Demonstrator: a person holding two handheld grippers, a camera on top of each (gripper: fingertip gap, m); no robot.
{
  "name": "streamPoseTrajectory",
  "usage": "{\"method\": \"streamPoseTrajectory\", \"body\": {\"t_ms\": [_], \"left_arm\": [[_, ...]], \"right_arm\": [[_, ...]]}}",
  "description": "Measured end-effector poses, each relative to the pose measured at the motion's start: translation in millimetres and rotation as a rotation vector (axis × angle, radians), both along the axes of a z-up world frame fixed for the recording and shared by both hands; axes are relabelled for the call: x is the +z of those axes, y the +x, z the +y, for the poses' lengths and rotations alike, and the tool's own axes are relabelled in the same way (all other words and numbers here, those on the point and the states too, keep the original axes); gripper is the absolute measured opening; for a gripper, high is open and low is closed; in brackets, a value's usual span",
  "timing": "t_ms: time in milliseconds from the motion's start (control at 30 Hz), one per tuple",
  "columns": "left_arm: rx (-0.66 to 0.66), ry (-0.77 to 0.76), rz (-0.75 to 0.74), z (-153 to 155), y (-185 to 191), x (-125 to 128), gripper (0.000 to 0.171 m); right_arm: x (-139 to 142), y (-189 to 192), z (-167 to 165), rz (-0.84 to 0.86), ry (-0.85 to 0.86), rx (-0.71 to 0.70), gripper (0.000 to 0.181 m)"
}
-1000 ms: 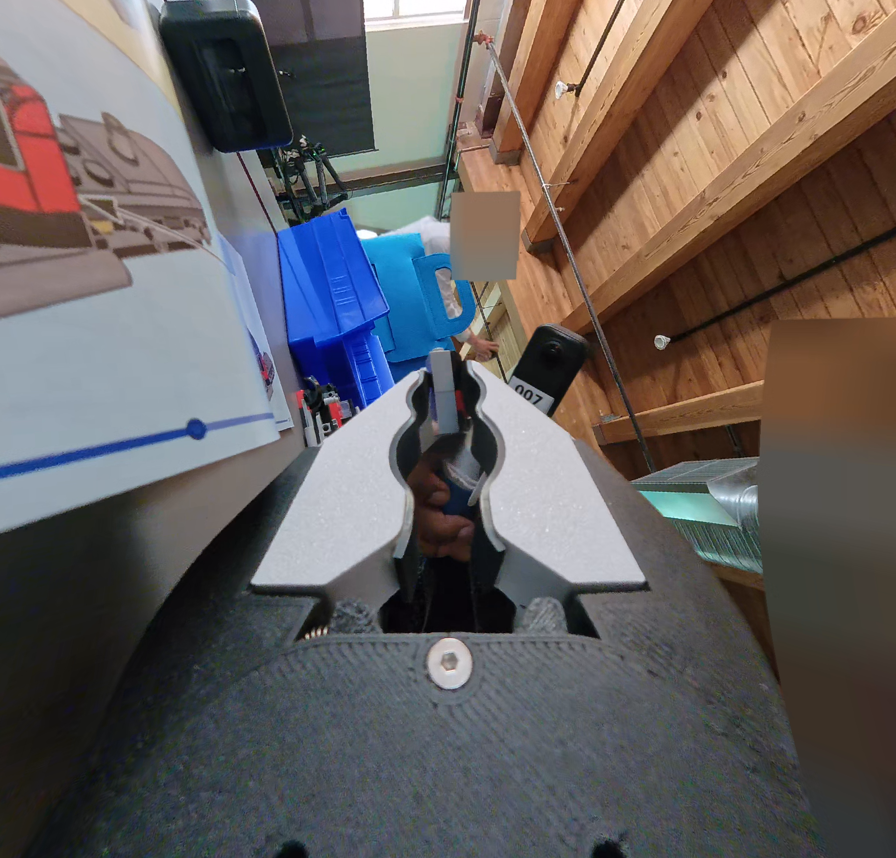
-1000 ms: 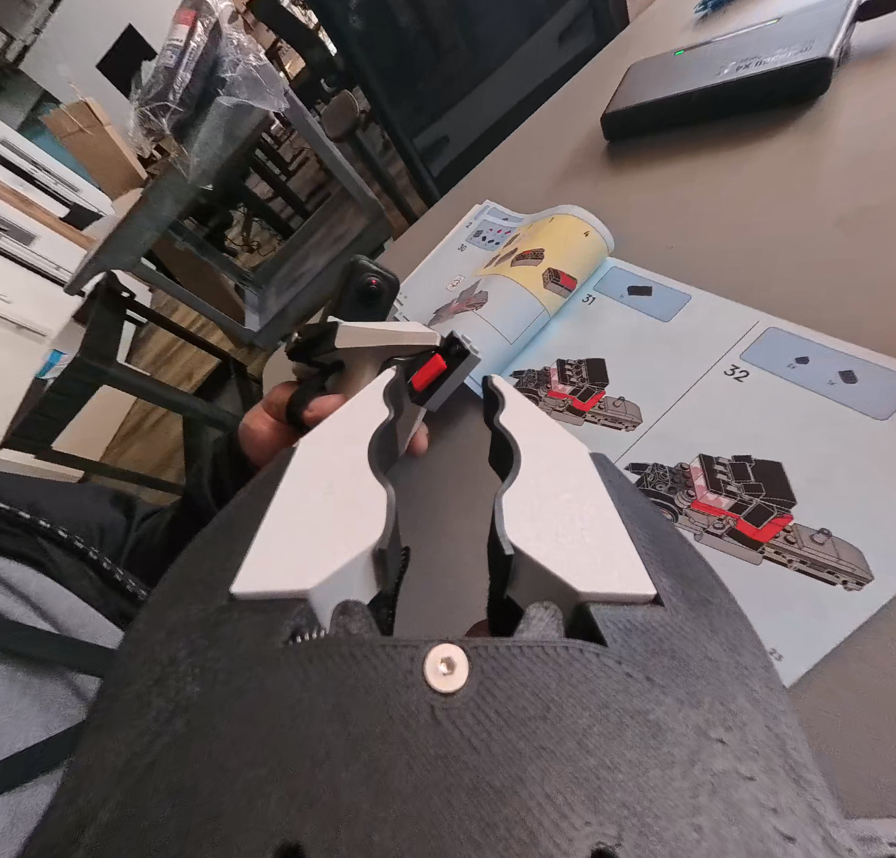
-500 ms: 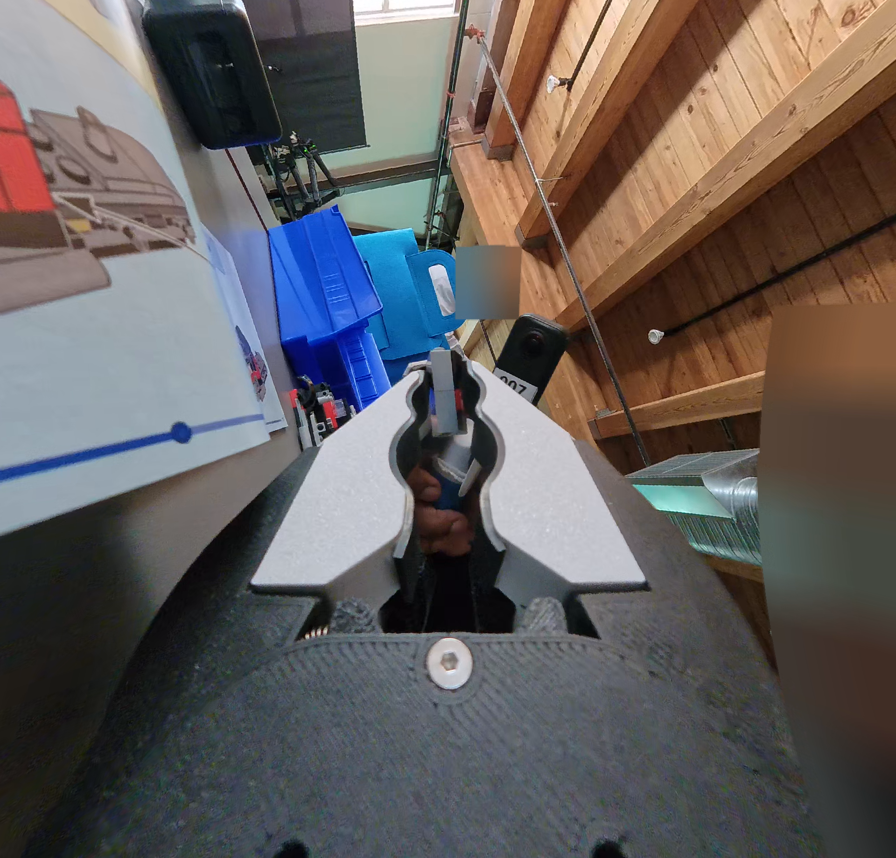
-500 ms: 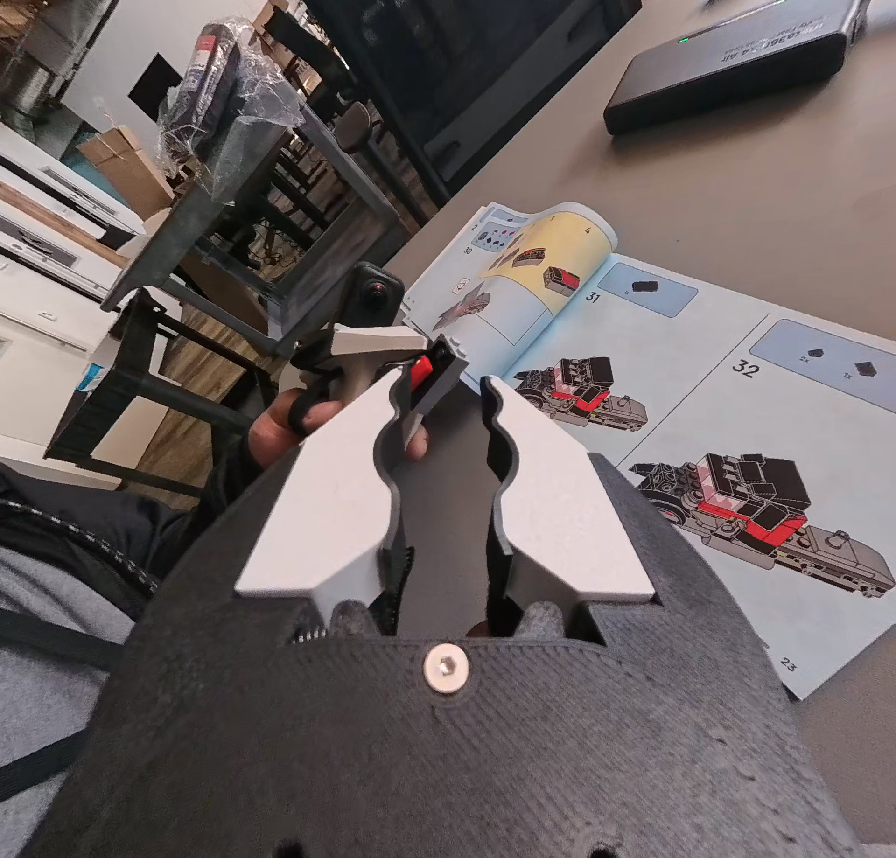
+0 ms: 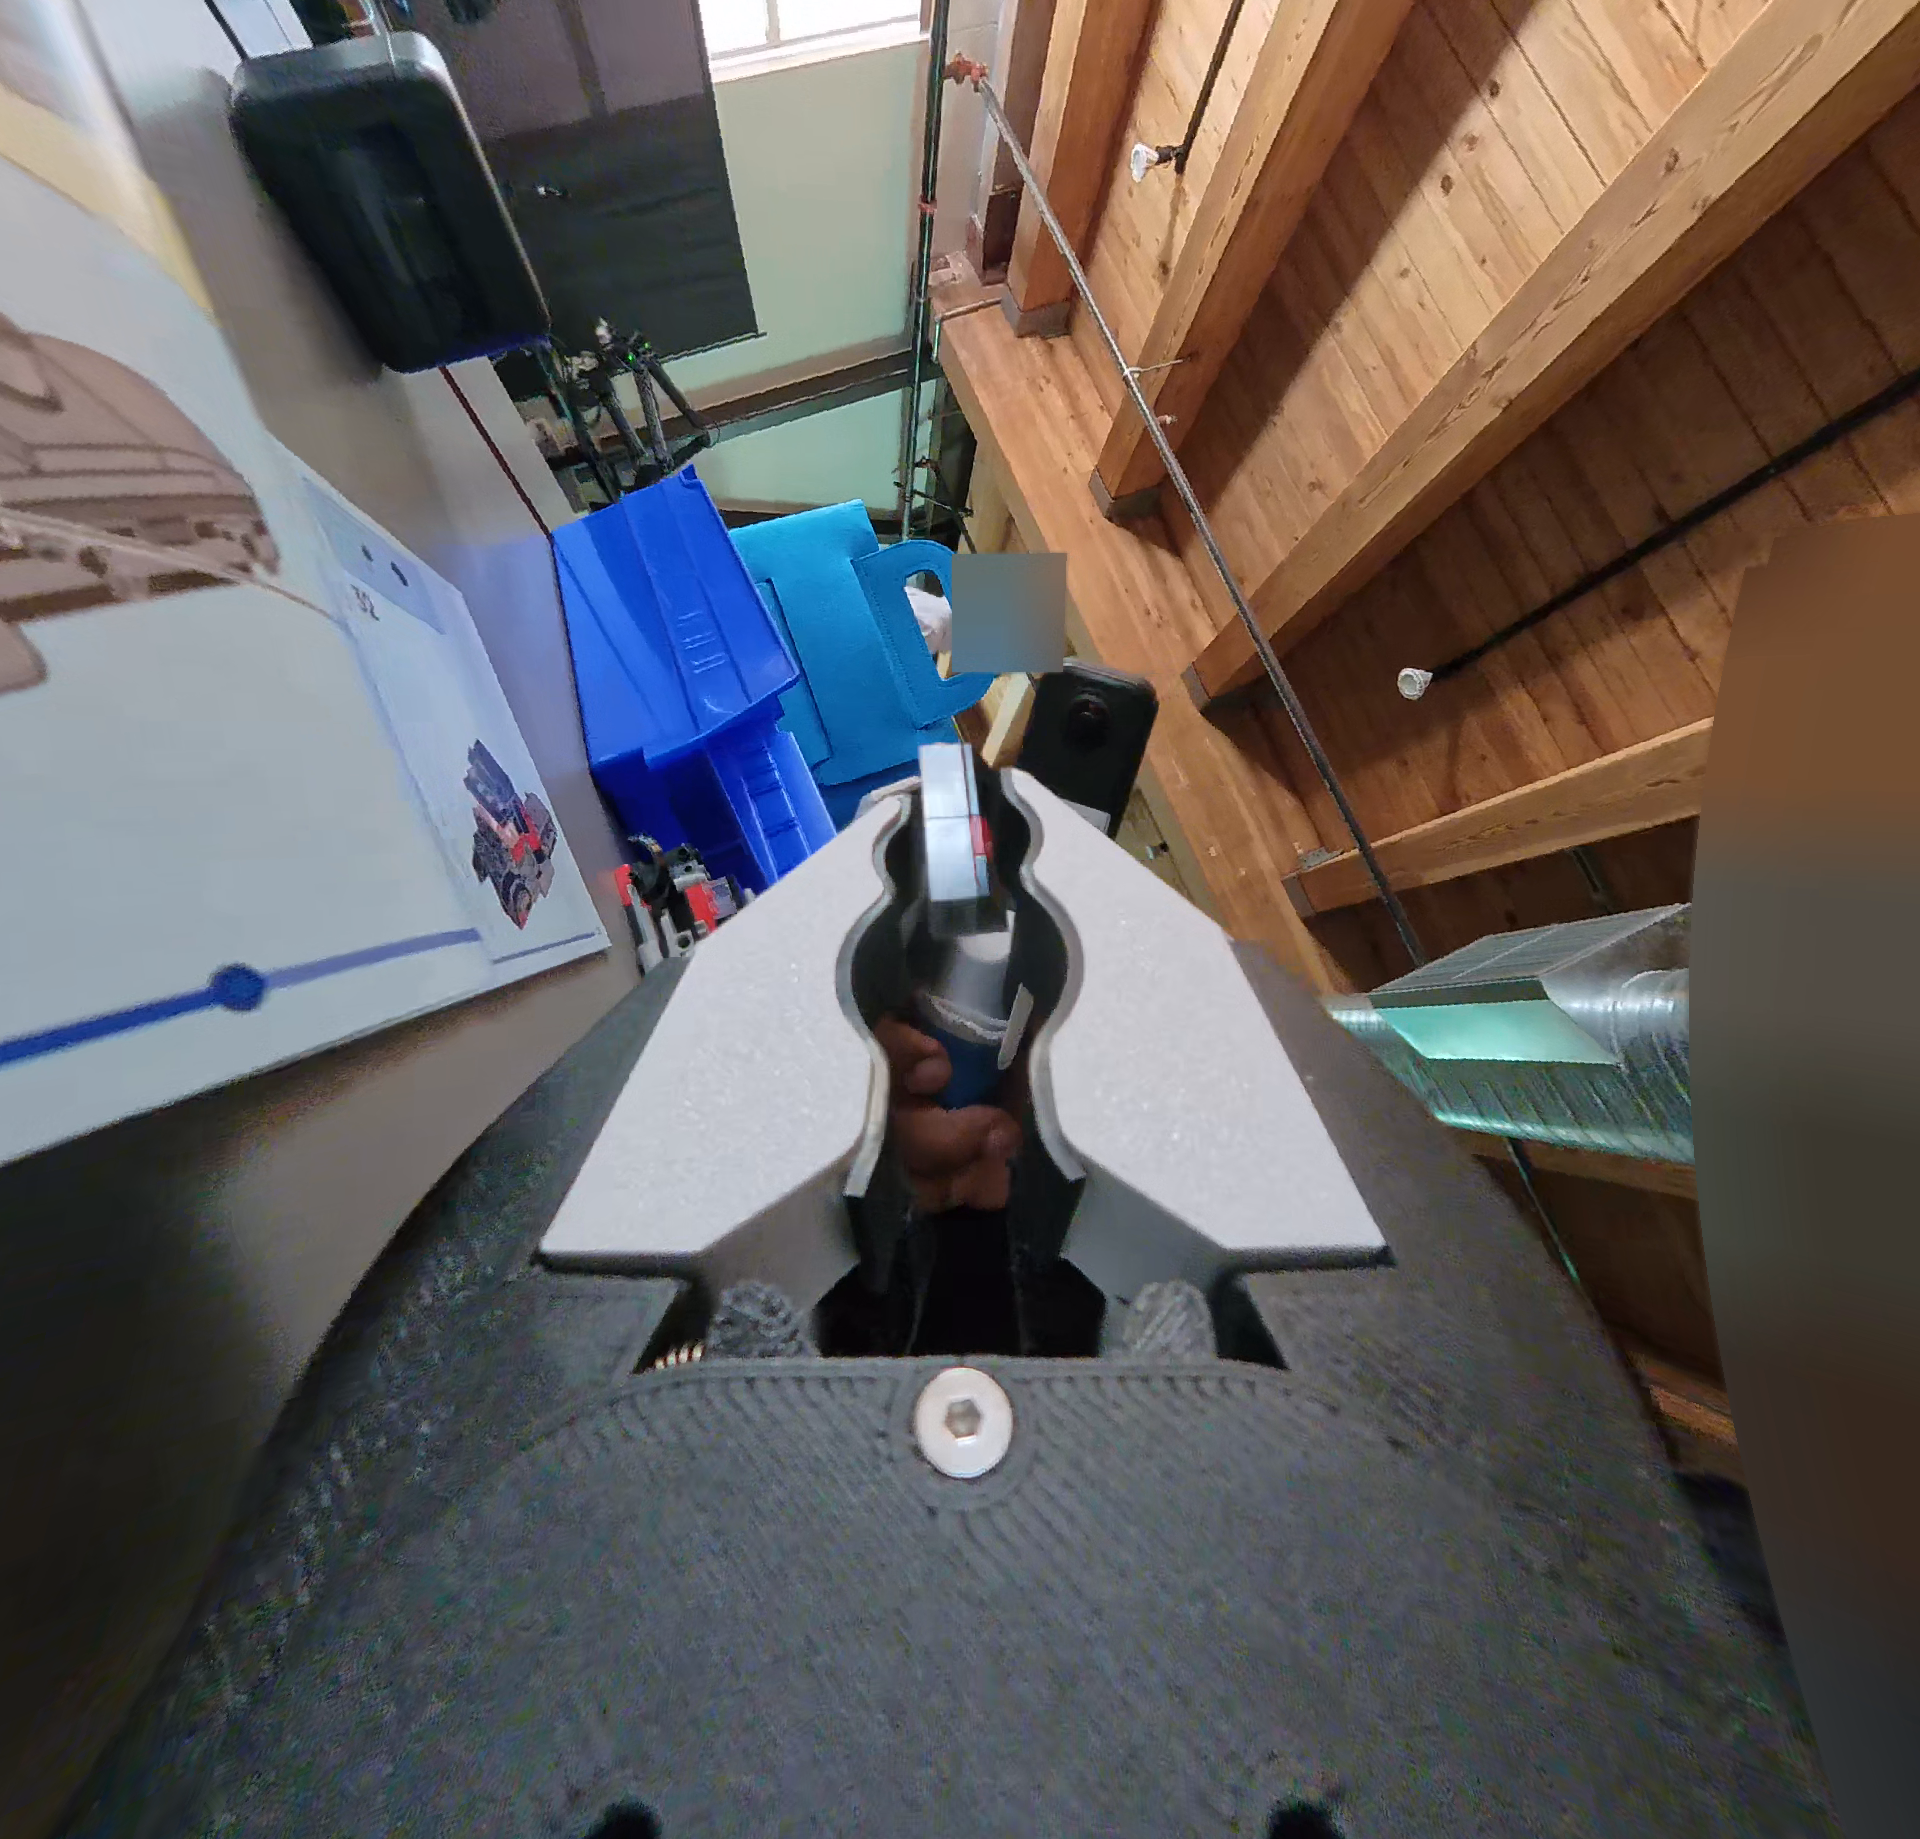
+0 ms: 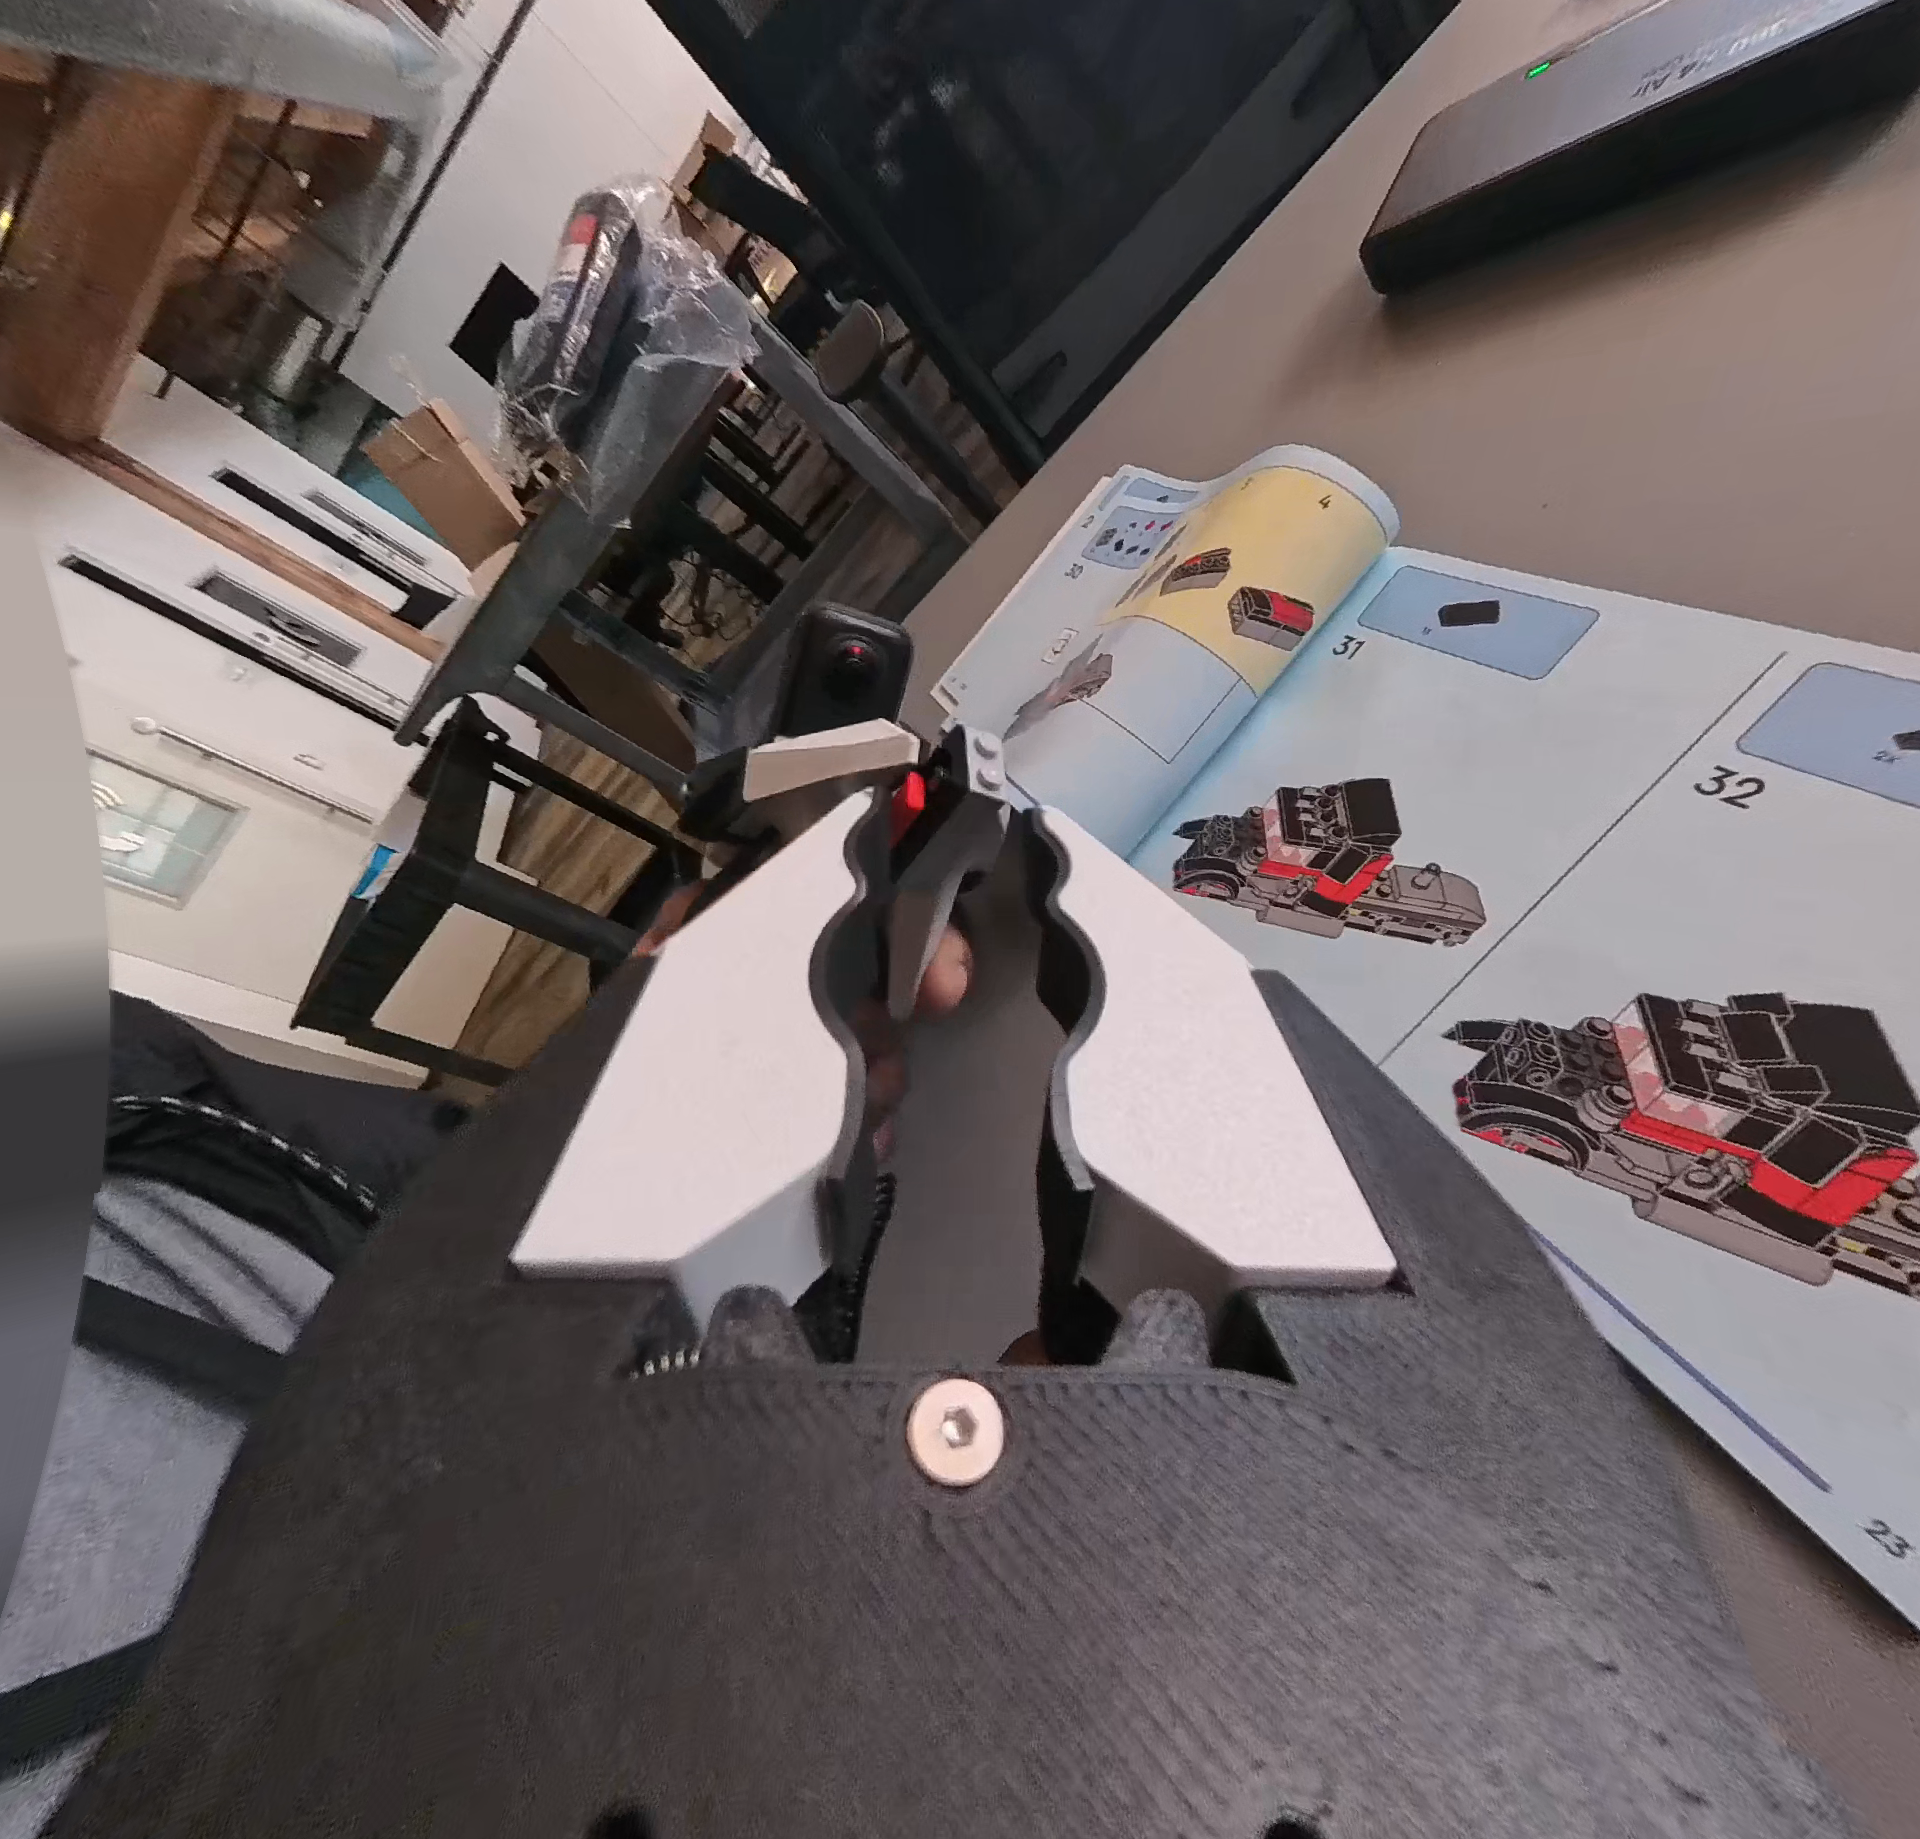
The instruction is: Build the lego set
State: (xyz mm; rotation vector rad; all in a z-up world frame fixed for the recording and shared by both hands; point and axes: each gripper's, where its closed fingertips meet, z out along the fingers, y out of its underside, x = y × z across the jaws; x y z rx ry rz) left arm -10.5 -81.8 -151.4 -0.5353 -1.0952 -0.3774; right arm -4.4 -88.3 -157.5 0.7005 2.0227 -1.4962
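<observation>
My left gripper (image 5: 951, 802) is shut on a small grey, black and red lego assembly (image 5: 951, 839), held up in the air. In the right wrist view that assembly (image 6: 961, 787) sits between the fingertips of my right gripper (image 6: 948, 815), whose jaws stand apart around it. One grey finger (image 6: 831, 763) of the left gripper reaches in from the left. The open instruction booklet (image 6: 1558, 854) lies on the table, showing a black, red and grey vehicle; it also shows in the left wrist view (image 5: 208, 750). A partly built lego model (image 5: 675, 890) stands by the booklet's corner.
Blue bins (image 5: 675, 667) stand beyond the model. A flat black box (image 6: 1662, 127) lies on the grey-brown table (image 6: 1558, 387) past the booklet, also in the left wrist view (image 5: 384, 200). Chairs and shelving (image 6: 623, 439) stand off the table's edge. The tips of both grippers are at nearly the same place.
The right gripper has come in around the held assembly, which was beside its left finger and now sits between its tips. The left gripper has kept its grip and tilted slightly.
</observation>
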Motion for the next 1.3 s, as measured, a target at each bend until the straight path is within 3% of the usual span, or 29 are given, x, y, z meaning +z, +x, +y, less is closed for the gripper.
{"method": "streamPoseTrajectory", "body": {"t_ms": [333,600,1300], "left_arm": [[0.064,-0.072,0.028,-2.8,-1.0,2.6,0.015],[0.066,-0.074,0.051,-3.3,0.5,5.9,0.015],[0.049,-0.04,0.133,-4.0,4.8,18.0,0.019]], "right_arm": [[3.0,-0.5,-2.9,0.02,-0.047,-0.044,0.018],[5.7,0.4,-3.3,0.102,-0.058,-0.061,0.017],[25.0,-6.5,-1.5,0.108,-0.19,-0.149,0.016]]}}
